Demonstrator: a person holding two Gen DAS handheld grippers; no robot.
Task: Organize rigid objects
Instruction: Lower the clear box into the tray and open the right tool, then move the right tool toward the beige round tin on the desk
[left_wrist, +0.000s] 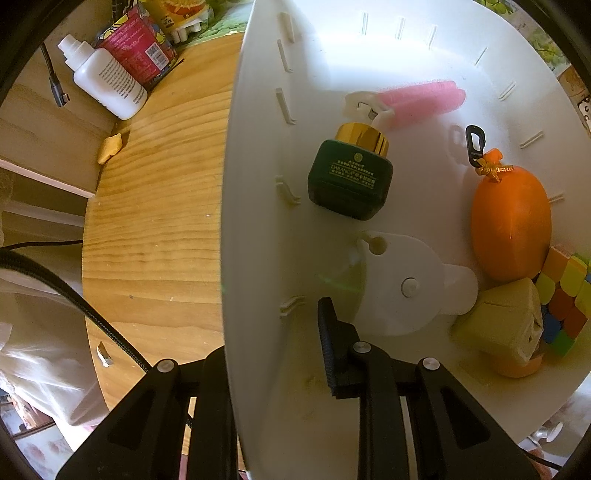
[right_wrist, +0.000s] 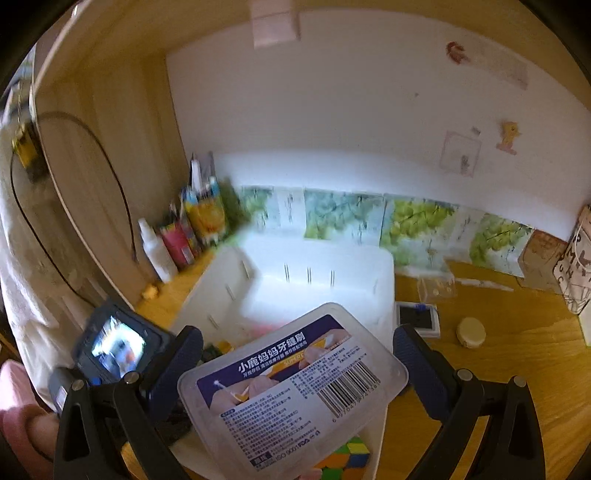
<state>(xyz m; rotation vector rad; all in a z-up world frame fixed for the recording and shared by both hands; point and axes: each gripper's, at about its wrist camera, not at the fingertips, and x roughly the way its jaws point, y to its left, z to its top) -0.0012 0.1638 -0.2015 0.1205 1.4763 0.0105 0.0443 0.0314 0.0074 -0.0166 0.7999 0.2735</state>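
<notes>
Floss-pick box sits clamped between the right gripper fingers, long side running across them, tilted over the near edge of the white bin, so the drop spot looks like it's straight ahead and down. Left gripper pinches the bin's wall, nearly closed. Inside: green bottle, orange egg thing, puzzle cube, so free floor is limited.

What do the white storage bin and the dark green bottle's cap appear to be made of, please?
White storage bin: apparently moulded plastic, smooth and semi-glossy, with moulded slots in its walls. Dark green bottle's cap: shiny gold, mirror-like reflections; metal or metallised plastic, cannot tell which.
</notes>
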